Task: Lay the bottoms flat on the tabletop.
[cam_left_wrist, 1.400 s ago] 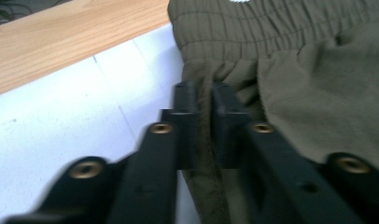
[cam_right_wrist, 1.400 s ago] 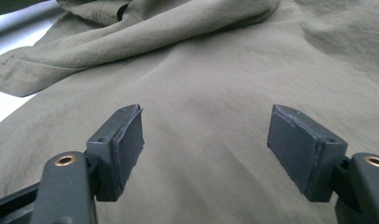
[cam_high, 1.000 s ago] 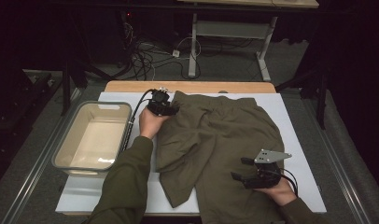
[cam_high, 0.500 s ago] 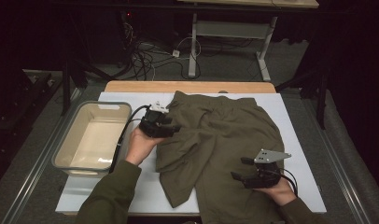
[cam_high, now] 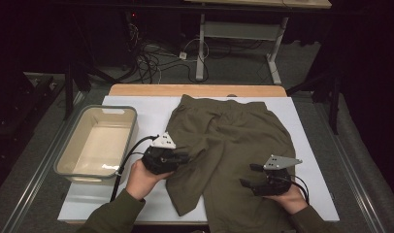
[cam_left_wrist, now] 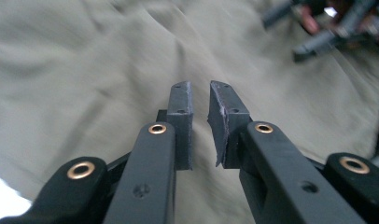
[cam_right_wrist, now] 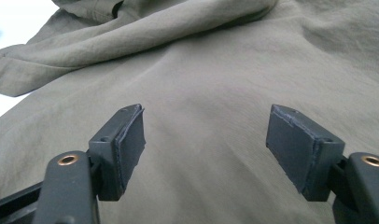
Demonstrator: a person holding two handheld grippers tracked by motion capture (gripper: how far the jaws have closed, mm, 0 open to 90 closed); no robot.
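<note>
Since a second ago the left gripper (cam_high: 183, 158) has come from the far edge of the olive garment (cam_high: 234, 145) down to its near-left edge, its jaws just closing to a narrow gap, nothing between them. The right gripper (cam_high: 248, 175) hasn't moved, jaws spread over the cloth beneath. The bin (cam_high: 69, 160) sits left of the left gripper.

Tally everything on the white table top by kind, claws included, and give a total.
Olive green garment: 1
Grey plastic bin: 1
Hand-held claws: 2, left claw and right claw
Total: 4
</note>
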